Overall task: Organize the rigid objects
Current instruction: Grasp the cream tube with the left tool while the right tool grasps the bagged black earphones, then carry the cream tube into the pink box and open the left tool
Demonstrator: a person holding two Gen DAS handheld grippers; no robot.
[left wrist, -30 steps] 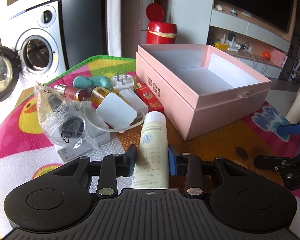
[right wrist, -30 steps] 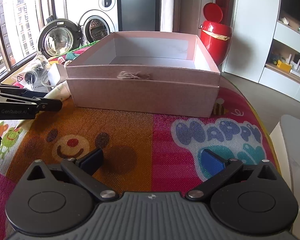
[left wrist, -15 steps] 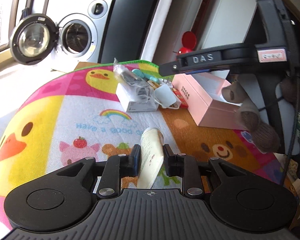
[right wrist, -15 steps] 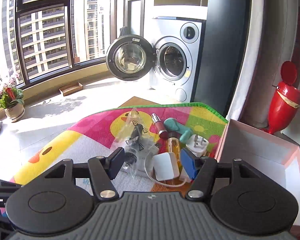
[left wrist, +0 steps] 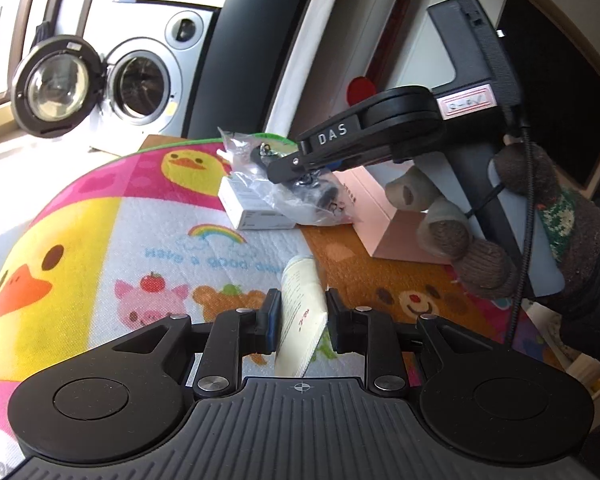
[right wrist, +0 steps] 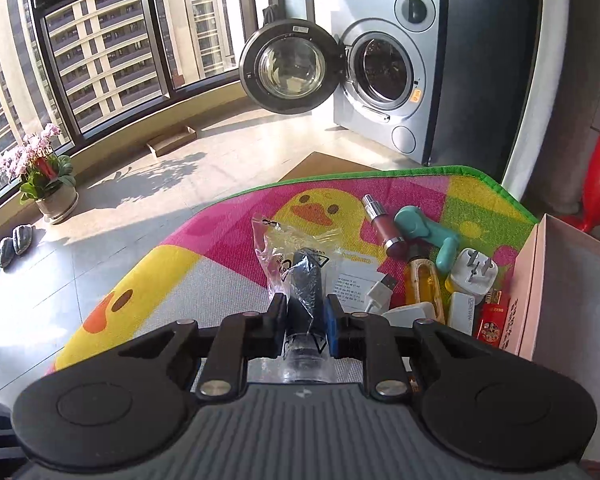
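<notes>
- Left wrist view: a cartoon play mat (left wrist: 112, 216) covers the counter; a washing machine (left wrist: 140, 80) stands open behind. The left gripper (left wrist: 300, 316) has its jaws clamped on a cream tube (left wrist: 302, 308). The right gripper (left wrist: 300, 164), marked "DAS", reaches over beside a pink box (left wrist: 400, 232).
- Right wrist view: the right gripper (right wrist: 306, 320) has just closed its jaws on a clear bag (right wrist: 300, 264) holding a dark item, near a plug (right wrist: 474, 272).

Mat (left wrist: 148, 216) left half bare; pink box (right wrist: 540, 292) probably blocks right
</notes>
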